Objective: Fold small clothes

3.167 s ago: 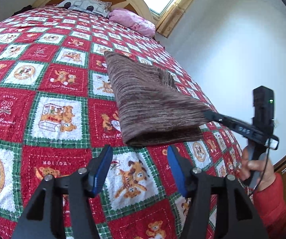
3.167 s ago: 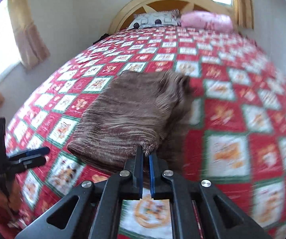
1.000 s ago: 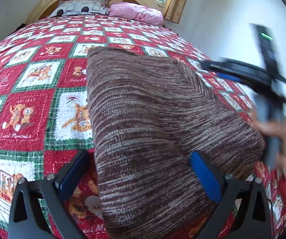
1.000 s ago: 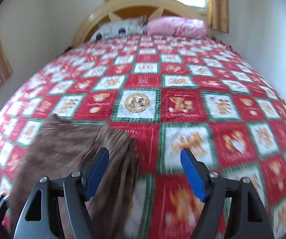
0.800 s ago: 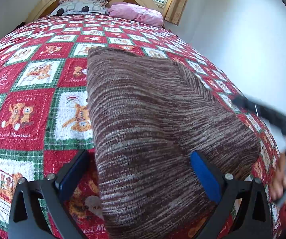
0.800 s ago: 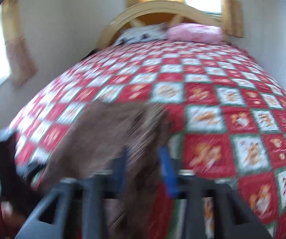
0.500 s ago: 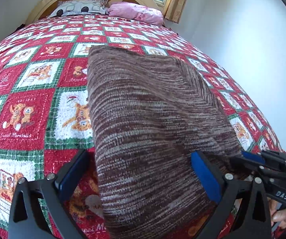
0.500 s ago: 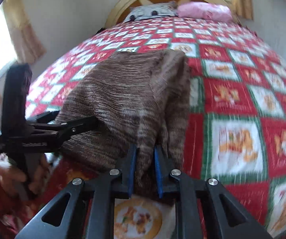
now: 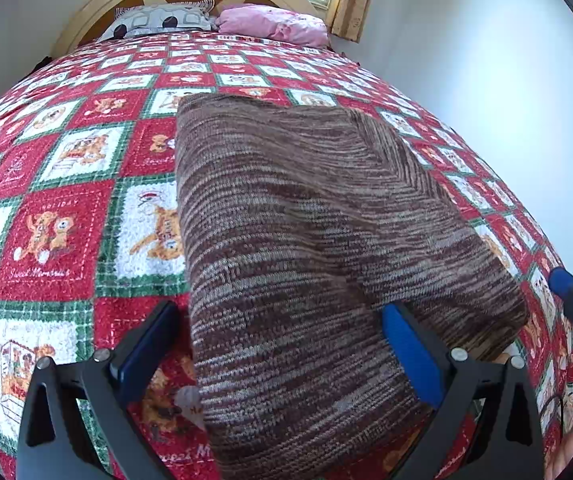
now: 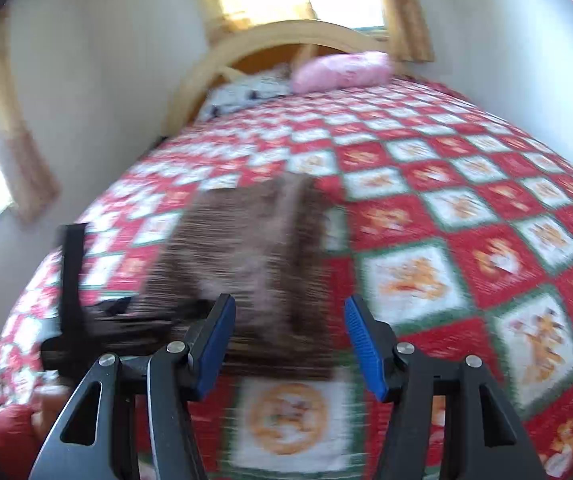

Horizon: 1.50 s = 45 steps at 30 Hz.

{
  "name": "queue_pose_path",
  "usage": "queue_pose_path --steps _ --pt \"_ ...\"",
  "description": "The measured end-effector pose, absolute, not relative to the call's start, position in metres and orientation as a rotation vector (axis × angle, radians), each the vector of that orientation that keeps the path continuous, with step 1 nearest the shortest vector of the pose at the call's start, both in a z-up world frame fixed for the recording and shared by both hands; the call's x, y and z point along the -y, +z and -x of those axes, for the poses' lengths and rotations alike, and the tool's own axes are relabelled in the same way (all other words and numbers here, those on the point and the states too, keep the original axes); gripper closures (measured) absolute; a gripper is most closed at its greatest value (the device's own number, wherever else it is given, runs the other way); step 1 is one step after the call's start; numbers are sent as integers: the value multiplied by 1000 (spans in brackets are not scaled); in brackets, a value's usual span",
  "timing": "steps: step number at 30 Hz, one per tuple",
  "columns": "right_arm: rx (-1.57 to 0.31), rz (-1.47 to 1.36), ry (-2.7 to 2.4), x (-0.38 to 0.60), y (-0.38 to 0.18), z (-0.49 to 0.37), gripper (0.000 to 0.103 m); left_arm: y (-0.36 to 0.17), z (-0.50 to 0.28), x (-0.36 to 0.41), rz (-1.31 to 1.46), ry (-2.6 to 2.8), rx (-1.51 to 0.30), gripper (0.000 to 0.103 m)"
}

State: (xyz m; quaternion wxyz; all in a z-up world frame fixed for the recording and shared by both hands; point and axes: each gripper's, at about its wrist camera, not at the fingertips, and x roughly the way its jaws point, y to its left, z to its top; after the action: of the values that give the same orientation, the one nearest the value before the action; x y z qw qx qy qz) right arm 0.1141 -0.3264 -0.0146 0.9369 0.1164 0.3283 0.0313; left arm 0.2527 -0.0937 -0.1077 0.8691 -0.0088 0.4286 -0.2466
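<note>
Half a second back the right gripper (image 10: 288, 340) was pinched on the sweater's (image 9: 306, 264) near edge; now its jaws are spread wide, nothing is held, and it is seen pulled back above the quilt (image 10: 466, 208), the view smeared by motion. That release suggests the fold has been laid down and this step is about done. The sweater is seen lying folded on the quilt. The left gripper (image 9: 282, 344) is held low, wide open, its fingers straddling the near end without clamping it.
</note>
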Motion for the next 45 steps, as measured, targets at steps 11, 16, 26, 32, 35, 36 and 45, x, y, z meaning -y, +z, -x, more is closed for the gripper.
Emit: queue_pose_path --steps 11,16,26,32,35,36,45 --pt "-865 -343 199 320 -64 -166 95 -108 -243 93 -50 -482 -907 0" --pt "-867 -326 97 344 -59 -159 102 -108 -242 90 -43 -489 -906 0" --pt "-690 -309 50 354 -18 -183 11 -90 -249 56 161 -558 -888 0" --pt "-750 -403 61 373 -35 -230 11 -69 -300 67 226 -521 -874 0" --pt "-803 -443 71 378 -54 -252 11 -86 -337 88 259 -524 -983 1" --pt "-833 -455 83 378 -63 -260 11 -94 -344 90 279 -532 -1014 2" --pt "-875 -272 78 350 -80 -269 9 -110 -327 114 126 -447 -960 3"
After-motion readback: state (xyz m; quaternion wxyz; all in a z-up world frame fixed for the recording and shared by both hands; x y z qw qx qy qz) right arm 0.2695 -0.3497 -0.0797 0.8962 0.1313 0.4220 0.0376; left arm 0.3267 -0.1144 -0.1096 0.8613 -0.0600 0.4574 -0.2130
